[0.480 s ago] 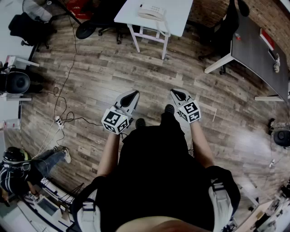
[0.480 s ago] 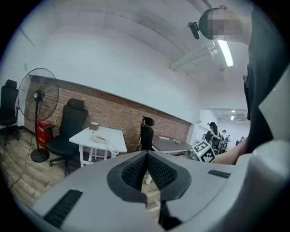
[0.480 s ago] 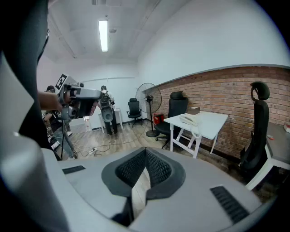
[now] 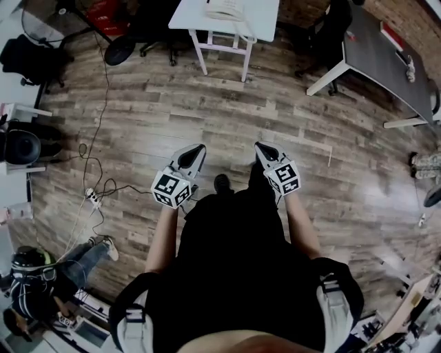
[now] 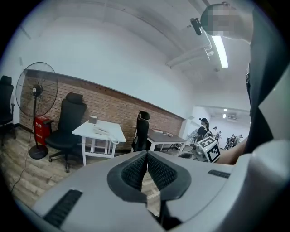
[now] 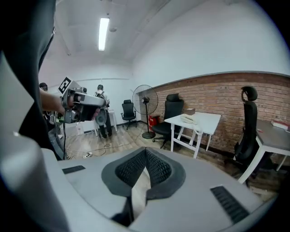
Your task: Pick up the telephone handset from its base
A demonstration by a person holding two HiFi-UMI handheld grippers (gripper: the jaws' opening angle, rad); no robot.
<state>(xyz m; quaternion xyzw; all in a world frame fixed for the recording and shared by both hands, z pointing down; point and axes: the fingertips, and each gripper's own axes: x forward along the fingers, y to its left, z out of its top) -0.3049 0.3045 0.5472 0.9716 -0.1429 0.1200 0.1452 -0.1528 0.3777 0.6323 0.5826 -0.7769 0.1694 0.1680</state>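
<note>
Showing left gripper [image 4: 198, 149] & right gripper [image 4: 260, 146] jaws clenched, empty; ceiling light [image 6: 103, 32] only in gripper views.

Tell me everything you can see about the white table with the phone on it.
The white table has a flat rectangular top on angled legs with crossbars. It stands on the wood floor by the brick wall. A pale telephone and a small box rest on it; a black office chair stands beside it.

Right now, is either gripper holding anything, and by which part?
Nothing is held. The left gripper and right gripper are both shut and empty; the phone sits on the table across the room.
</note>
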